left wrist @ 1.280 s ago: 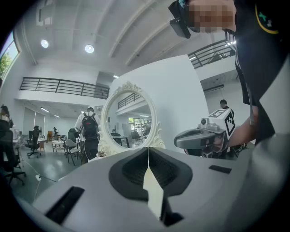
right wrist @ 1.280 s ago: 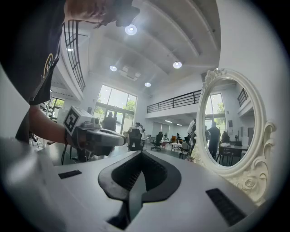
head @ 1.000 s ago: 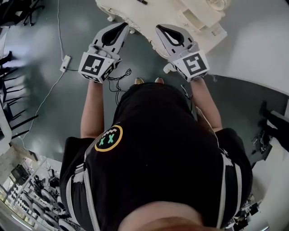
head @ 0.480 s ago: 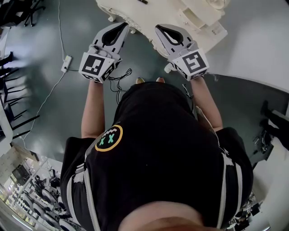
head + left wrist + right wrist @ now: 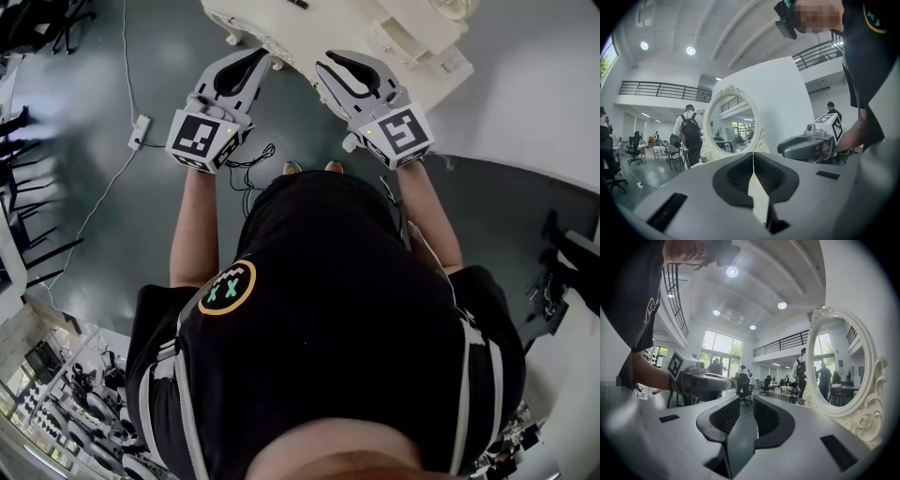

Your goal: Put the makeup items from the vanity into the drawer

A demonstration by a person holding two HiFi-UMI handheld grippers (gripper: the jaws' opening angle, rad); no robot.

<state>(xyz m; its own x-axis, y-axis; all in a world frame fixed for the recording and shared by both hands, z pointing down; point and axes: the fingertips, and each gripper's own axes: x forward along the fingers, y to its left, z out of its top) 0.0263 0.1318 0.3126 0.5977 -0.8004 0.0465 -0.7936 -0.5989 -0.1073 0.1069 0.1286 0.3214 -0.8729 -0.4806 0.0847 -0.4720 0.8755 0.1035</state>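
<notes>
left gripper (image 5: pixel 256 58): pads are pressed together, tips are seen meeting along one line in the left gripper view (image 5: pixel 753 157). nothing is pinched between them, only the pale surface below is seen past the tips.

right gripper (image 5: pixel 323 73): jaws are opening, a narrow gap is seen between the ribbed pads in the right gripper view (image 5: pixel 746 401). nothing is held in the gap; grey floor (image 5: pixel 740 437) is seen through it.

both grippers are held side by side, slightly apart, each visible from the other's camera (right one (image 5: pixel 782 150), left one (image 5: pixel 735 379)). both are pointed at the cream vanity (image 5: pixel 328 33), with tips at its near edge. contact with it cannot be told from any view.

oval mirror (image 5: pixel 731 123) with a carved frame is stood on the vanity, ahead of the left gripper and to the right of the right one (image 5: pixel 836 366).

one small dark item (image 5: pixel 296 4) is seen lying on the vanity top at the frame edge, well beyond both tips; too small to be identified. a drawer cannot be made out for certain.
</notes>
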